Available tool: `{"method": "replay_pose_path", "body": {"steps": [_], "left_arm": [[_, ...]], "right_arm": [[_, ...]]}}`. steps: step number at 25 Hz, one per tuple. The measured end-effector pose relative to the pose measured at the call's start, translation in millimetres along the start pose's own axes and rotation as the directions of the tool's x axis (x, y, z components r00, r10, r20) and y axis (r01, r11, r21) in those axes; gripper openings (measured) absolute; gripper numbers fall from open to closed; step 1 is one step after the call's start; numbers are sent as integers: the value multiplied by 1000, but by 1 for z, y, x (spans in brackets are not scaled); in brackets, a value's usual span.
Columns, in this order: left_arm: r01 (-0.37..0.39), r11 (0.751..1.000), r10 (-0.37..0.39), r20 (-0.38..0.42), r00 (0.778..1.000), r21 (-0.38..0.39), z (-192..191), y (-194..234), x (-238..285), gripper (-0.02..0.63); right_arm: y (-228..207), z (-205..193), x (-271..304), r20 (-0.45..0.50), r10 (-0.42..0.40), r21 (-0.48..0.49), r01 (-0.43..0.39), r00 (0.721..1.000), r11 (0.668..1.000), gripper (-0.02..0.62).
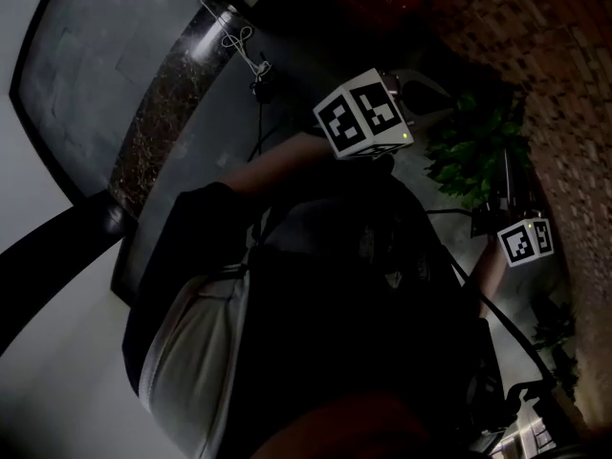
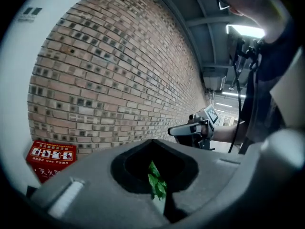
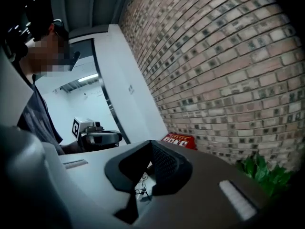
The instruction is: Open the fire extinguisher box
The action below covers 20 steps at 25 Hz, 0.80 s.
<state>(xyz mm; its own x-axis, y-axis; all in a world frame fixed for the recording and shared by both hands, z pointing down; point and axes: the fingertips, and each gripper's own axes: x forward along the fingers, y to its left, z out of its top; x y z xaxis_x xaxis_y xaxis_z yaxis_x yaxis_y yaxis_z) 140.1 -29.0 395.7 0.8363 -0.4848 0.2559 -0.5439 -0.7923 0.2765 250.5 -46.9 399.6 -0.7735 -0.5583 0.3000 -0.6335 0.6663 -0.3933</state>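
The red fire extinguisher box (image 2: 51, 159) stands low against the brick wall, at the lower left of the left gripper view. It shows again beyond the jaws in the right gripper view, as a red fire extinguisher box (image 3: 178, 140), and dimly at the top of the head view. My left gripper (image 2: 152, 141) is shut with nothing in it, some way from the box. My right gripper (image 3: 151, 142) also has its tips together and holds nothing. Each gripper sees the other held out in a hand: the right gripper (image 2: 193, 129) and the left gripper (image 3: 97, 135). Both marker cubes (image 1: 361, 113) (image 1: 526, 240) show in the head view.
A brick wall (image 2: 119, 75) runs along behind the box. A green potted plant (image 3: 264, 171) stands by the wall to the right of the box. A white wall (image 3: 124, 80) lies beyond. The person's dark torso (image 1: 344, 314) fills much of the head view, and a loose cable (image 1: 239, 41) lies on the floor.
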Motion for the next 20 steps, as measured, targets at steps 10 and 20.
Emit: {"method": "replay_pose_path", "body": {"steps": [10,20], "left_arm": [[-62,995,68,82,994,-74,-22,27,-102,0],[-182,980,191,131,973,-82,-17,71,-172,0]], "right_arm": [[110,0,97,-132,145,-155,-165,981,974,2],[154,2,138,-129,176,-184,-198,976,963,2]]}}
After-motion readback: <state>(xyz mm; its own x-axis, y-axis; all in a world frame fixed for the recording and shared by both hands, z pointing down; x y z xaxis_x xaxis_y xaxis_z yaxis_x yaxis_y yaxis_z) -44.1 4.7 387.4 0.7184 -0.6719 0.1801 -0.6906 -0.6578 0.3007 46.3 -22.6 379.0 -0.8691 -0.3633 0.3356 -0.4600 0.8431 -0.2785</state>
